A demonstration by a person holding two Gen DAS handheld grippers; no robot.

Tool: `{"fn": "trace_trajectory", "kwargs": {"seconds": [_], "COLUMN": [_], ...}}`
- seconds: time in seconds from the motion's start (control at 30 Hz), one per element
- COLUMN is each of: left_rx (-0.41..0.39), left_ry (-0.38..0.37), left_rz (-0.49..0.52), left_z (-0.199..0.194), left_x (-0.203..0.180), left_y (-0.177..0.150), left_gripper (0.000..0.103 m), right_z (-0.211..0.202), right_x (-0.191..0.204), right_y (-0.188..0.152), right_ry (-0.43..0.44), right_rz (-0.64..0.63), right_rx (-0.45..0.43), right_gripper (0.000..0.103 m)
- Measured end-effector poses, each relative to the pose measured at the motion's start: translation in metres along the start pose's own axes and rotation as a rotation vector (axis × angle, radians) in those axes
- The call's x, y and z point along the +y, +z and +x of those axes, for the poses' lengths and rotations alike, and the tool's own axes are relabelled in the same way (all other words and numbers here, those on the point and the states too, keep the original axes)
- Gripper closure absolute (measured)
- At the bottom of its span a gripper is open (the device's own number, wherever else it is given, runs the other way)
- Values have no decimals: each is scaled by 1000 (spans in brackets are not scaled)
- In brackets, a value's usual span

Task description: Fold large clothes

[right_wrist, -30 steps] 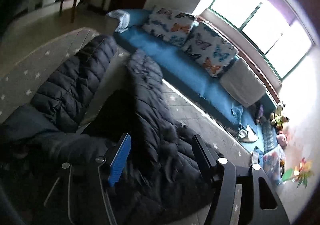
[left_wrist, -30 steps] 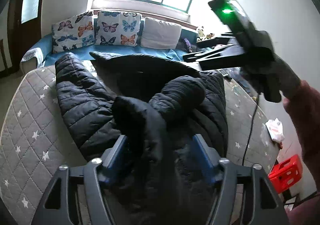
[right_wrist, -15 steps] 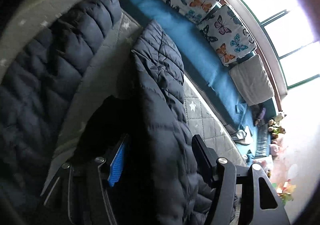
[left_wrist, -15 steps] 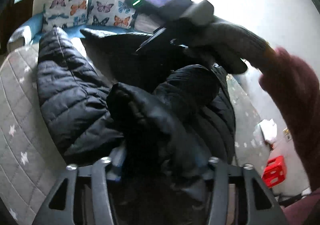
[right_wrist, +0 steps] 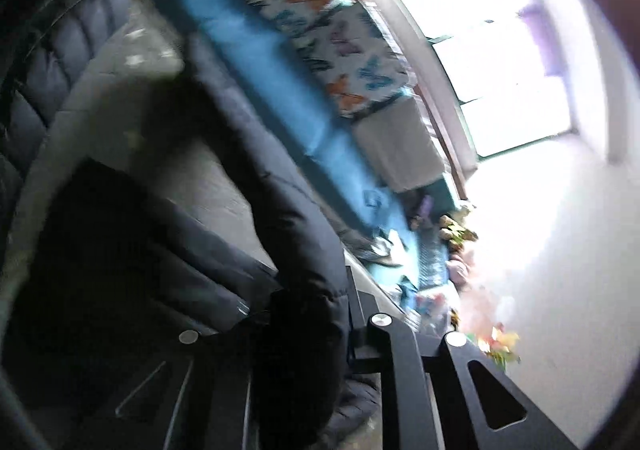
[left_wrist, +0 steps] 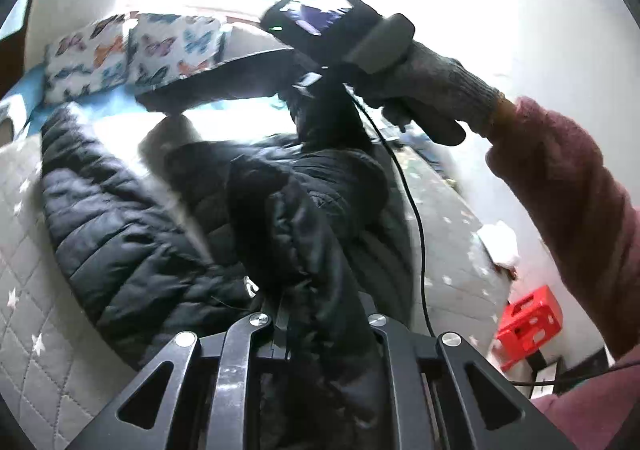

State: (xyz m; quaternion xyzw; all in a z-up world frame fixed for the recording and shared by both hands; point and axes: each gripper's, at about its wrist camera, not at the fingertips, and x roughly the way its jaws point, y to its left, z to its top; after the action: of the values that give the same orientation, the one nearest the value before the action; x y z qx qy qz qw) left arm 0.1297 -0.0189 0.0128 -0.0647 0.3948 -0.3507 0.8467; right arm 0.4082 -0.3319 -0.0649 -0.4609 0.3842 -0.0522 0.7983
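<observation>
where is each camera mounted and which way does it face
Left wrist: on the left claw, looking along it at the black jacket on the grey mat; the claw is closing on jacket fabric, and the gloved right hand shows.
Right wrist: on the right claw, shut on the jacket, tilted toward the window.
Shared: jacket, butterfly cushions, blue couch.

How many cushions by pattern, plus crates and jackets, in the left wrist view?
Butterfly-print square cushions: 2
Plain pale cushion, mostly hidden: 1
Red plastic crate: 1
Black quilted puffer jacket: 1
Total: 5
</observation>
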Motion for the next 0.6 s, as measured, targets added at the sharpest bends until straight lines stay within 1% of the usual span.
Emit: {"fn": "trace_trajectory", "kwargs": {"seconds": [0.03,0.13,0.17,0.23,0.27,0.33,0.37,0.43,0.47,0.5,0.57,0.6], "left_rx": [-6,-2,1,18,29,56,68,89,112,125,146,164], "left_ry": [-28,-75,-86,-109,-129,-159,-169,-182,-185,-180,-171,-167], "left_rz": [24,88,109,154,177,222,247,282,310,329,361,372], "left_z": [-2,-5,-6,-6,-4,0,1,4,8,10,11,11], "left_x": [-11,-44,-54,-78,-90,-114,-124,-139,-150,-158,-168,-172], "left_y": [-1,-9,-12,-22,-26,-37,-43,-52,-58,-62,-72,-75], "left_gripper": [87,87,87,87,87,87,87,87,87,87,86,85], "right_z": [-4,-19,-26,-35,-38,-42,-44,-45,-43,-39,-34,-31], "right_x": [-12,-51,-64,-78,-85,-95,-102,-111,-115,-117,-118,-117], "right_y": [-15,-65,-90,-124,-149,-180,-205,-244,-264,-277,-316,-328], "right_ry": [-17,-54,-66,-89,-107,-128,-133,-123,-114,-106,-79,-57], "right_rz": [11,82,102,127,133,164,195,265,298,319,370,390], "right_rx": [0,12,18,35,51,77,99,140,171,195,265,289], "right_gripper": [87,87,87,87,87,87,87,87,87,87,87,87]}}
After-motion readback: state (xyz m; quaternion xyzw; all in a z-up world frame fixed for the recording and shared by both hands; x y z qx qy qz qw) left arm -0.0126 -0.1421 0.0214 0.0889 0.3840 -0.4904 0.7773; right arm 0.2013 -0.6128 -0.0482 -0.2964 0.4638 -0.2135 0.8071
